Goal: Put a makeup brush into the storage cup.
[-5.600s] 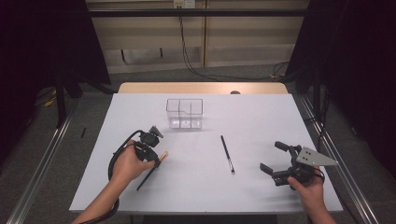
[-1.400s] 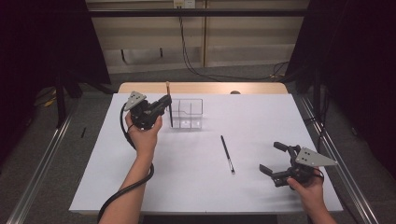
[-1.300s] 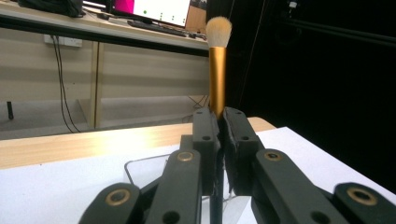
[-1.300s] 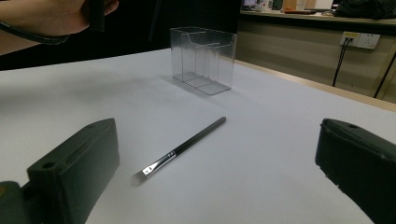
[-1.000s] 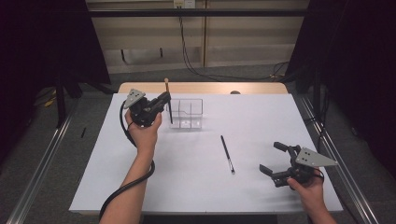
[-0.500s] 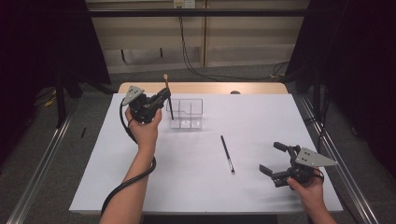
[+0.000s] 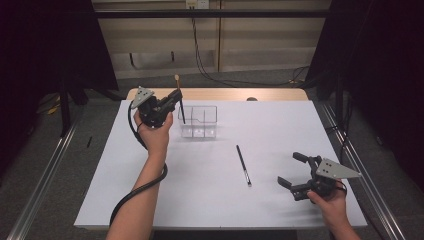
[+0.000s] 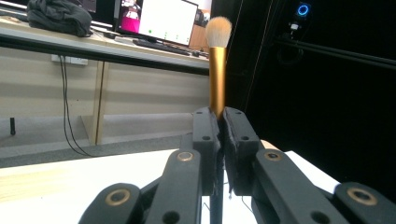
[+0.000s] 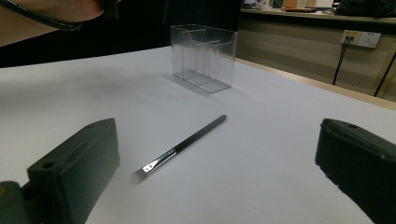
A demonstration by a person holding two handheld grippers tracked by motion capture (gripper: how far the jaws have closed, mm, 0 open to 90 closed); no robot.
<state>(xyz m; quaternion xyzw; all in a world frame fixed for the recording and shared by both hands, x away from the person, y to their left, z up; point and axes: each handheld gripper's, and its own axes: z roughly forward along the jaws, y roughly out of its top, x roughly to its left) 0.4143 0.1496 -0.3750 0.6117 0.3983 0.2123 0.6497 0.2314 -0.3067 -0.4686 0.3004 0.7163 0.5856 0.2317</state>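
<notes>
Work here looks about half done, as we judge it: two brushes should go into the clear holder, and none is inside yet.

From the high view, we see the left tool [image 7: 172,100] raised over the back left part of the white surface [image 7: 150,200], with its jaws shut on a gold brush [image 7: 179,102]. We hold this brush upright, bristles up, and its dark lower end hangs just at the left end of the holder [image 7: 199,121], above or just in front of the left compartment; we cannot tell which. The holder is empty as far as we can see. The second brush, a thin black one [image 7: 243,165], lies flat in the middle of the surface, well apart from the holder. The right tool [image 7: 295,172] rests low near the front right corner, with jaws wide and nothing between them.

From the left gripper view, the two pads [image 8: 208,135] press on the gold handle [image 8: 217,79], and the pale bristles stand high above them. The grip looks firm and straight.

From the right gripper view, the jaws stand wide at both sides, and the black brush [image 9: 187,142] lies between and beyond them, bristles toward us, not touched. The holder [image 9: 203,56] stands farther back.

What is left, we think: to lower the gold brush into a compartment and release it, then to pick the black brush and place it too.
</notes>
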